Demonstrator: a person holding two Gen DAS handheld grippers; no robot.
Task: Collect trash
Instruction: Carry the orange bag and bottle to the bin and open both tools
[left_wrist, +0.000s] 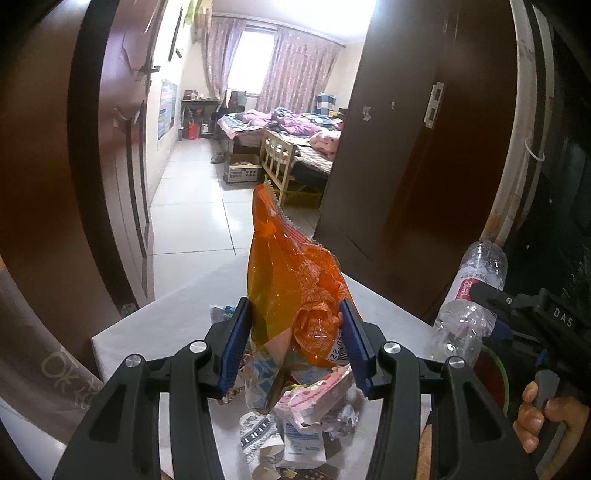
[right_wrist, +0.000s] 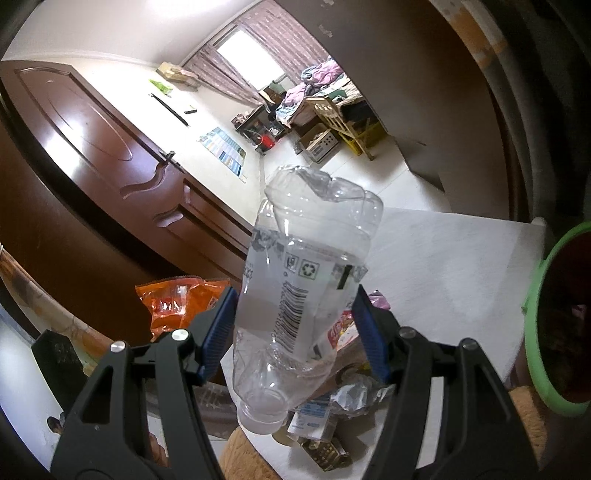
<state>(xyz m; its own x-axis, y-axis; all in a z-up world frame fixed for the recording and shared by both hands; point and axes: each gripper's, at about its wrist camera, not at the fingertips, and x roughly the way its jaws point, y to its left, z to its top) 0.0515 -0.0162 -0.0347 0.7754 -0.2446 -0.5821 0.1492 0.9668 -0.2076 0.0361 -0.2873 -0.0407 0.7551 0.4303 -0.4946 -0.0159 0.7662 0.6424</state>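
Orange wrapper (left_wrist: 291, 291) clamped in my left gripper (left_wrist: 297, 345), crushed bottle (right_wrist: 306, 291) in my right gripper (right_wrist: 295, 332), both above the table (right_wrist: 443, 258). Next I carry them to the green bin (right_wrist: 546, 295) beside it.

Our left gripper (left_wrist: 295, 343) had black plastic linkage arms, wide at the base and narrowing forward, with long triangular cut-outs. Four round silver screws (left_wrist: 198, 347) sat at the pivots, two per side. The fingers (left_wrist: 233, 347) were flat blue ribbed pads on black brackets. Our right gripper (right_wrist: 295, 334) was built the same way: black arms, silver pivot screws (right_wrist: 179, 334), blue ribbed fingers (right_wrist: 370, 332). From the left wrist view its black body showed side-on with white "DAS" lettering (left_wrist: 563, 316), small dark screws and a grey handle. Our right hand (left_wrist: 543, 421) showed bare, no sleeve in view.
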